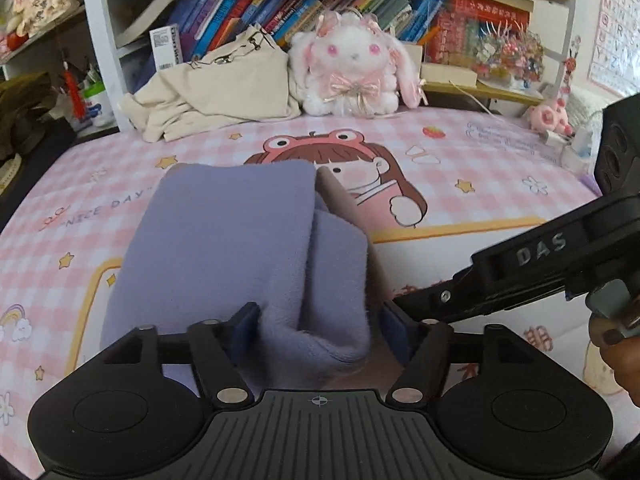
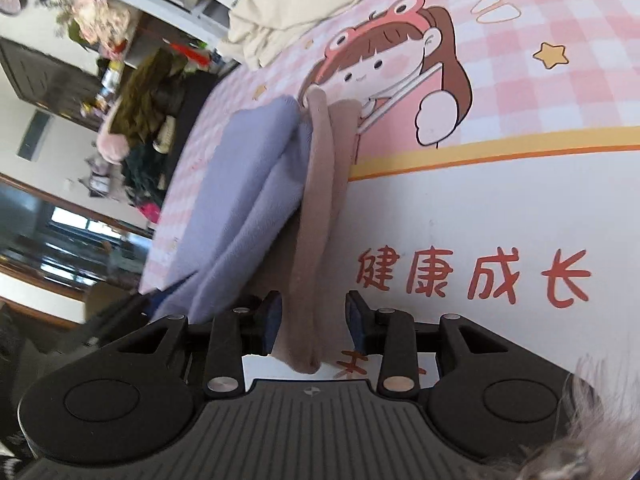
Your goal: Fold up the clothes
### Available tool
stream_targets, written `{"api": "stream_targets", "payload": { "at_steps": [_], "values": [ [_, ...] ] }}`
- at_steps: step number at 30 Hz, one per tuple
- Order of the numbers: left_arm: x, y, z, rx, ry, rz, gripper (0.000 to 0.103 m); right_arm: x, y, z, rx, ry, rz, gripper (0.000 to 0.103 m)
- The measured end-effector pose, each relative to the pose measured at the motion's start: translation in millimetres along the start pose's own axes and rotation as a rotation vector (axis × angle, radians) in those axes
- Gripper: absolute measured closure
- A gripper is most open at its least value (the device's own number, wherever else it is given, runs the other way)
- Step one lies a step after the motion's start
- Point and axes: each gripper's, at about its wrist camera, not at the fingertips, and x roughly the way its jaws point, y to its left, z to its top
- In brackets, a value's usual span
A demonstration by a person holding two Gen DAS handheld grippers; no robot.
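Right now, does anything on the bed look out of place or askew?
Yes. The crumpled beige garment lies unfolded in a heap against the bookshelf, beside the white-and-pink plush bunny. The lavender fleece garment is folded unevenly: a taupe layer sticks out along its right edge.

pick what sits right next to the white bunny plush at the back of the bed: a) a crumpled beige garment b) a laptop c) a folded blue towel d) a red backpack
a: in the left wrist view the crumpled beige garment lies heaped right beside the white bunny plush, in front of the bookshelf.
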Motion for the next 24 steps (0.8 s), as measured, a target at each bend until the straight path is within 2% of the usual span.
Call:
{"api": "stream_targets", "payload": {
  "at_steps": [5,11,12,13,18,24],
  "values": [
    [-30.0,10.1,3.4,-0.114,-0.073,-0.036,0.031,-15.4,1.8,8.7,0.022,-0.026,0.094,0.056],
    [-69.9,41.8,-0.4,-0.273,-0.204,-0.021,0.028,-13.2,2.3,14.4,0.079,-0.001,0.186,0.038],
    [-74.3,46.6,-2.7,-0.29,-0.231,0.018,0.028,-10.9,2.4,14.7,0.093,0.002,0.2,0.038],
    [-76.0,49.2,-3.5,-0.299,-0.247,0.088,0.028,-8.9,2.4,14.8,0.109,0.004,0.218,0.038],
    [-55.4,46.5,-7.7,-0.174,-0.19,0.266,0.028,3.7,1.8,18.3,0.19,0.017,0.275,0.035],
    [-39.5,41.1,-12.4,-0.074,-0.14,0.271,0.028,29.2,-1.1,28.1,0.265,0.027,0.269,0.035]
  ]
}}
